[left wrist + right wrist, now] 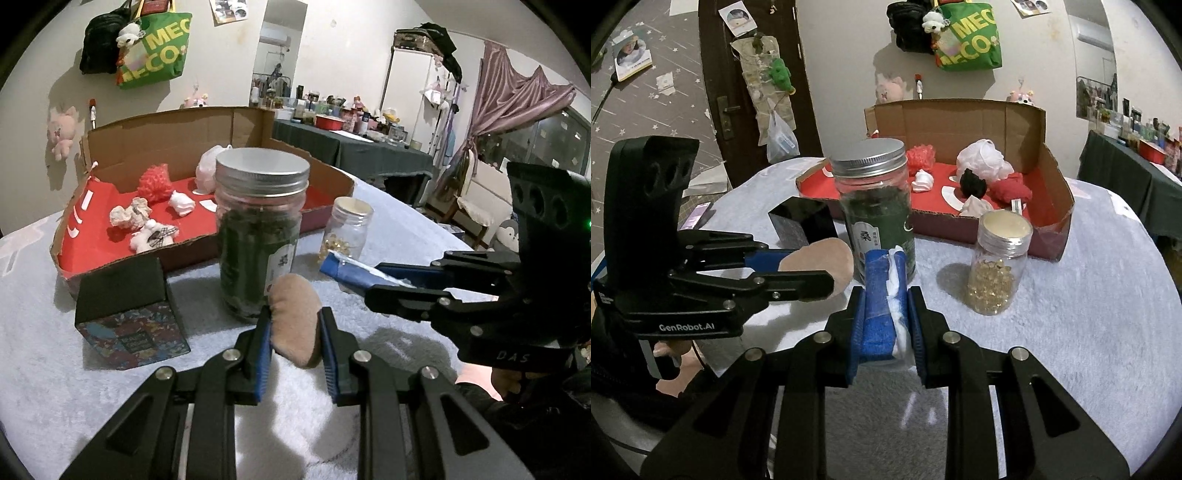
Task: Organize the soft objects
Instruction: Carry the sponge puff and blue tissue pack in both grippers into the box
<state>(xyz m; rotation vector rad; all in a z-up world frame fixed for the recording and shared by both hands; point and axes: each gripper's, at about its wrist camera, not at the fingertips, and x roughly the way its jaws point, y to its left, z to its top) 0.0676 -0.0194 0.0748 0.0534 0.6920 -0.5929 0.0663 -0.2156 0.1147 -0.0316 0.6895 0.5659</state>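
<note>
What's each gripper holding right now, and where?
Left gripper pinches the tan plush pad across its sides; right gripper clamps the blue-and-white cloth across its width.

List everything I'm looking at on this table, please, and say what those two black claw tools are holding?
Cardboard tray with red lining: one, brown, far side of table.
Soft items in tray: several; a white mesh puff, a red knitted ball, a black lump, a red bundle, small white pieces.
Tall glass jar with metal lid: one, dark green contents, centre.
Small glass jar of golden beads: one, right of tall jar.
Dark patterned box: one, left of tall jar.
White fleecy table cover: one.
Tan soft pad: one, in left gripper.
Blue cloth with white wadding: one, in right gripper.
</note>
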